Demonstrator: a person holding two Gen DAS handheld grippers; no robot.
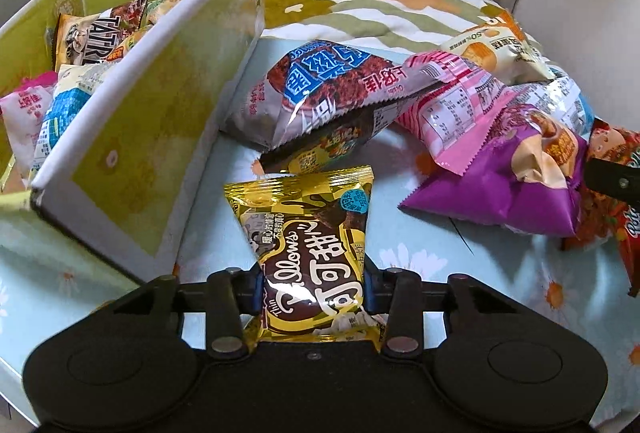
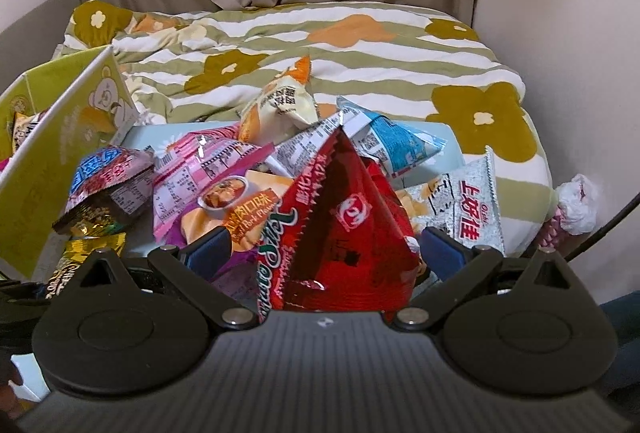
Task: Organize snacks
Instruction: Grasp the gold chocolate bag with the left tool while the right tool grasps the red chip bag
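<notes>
**Q.** What does your left gripper hold, and where does the packet lie?

**A.** Your left gripper is clamped on the gold chocolate packet — the blue pads press its lower half from both sides, and the film pinches inward there. The packet lies on the pale floral cloth, just beside the green storage box, its far end pointing at the snack pile.

**Q.** And your right gripper?

**A.** Its jaws stand wide. The red snack bag rises between them, but neither pad is seen touching it, so count that gripper as released.

**Q.** How will these packets handle?

**A.** Judge them light, air-puffed and glossy. The film is slippery and yields under pressure; the contents are probably brittle. A hard squeeze on the belly may crush what is inside, or let the bag squirt out sideways.

**Q.** Where should you take hold?

**A.** Prefer a crimped end seam or the flatter margin beside it, where the film is doubled and stiffer. For the red bag, the serrated seam running down its face offers such an edge. Your present hold on the gold packet sits across the body — adequate for a short lift into the box, which already holds several packets, provided you do not tighten further.
</notes>
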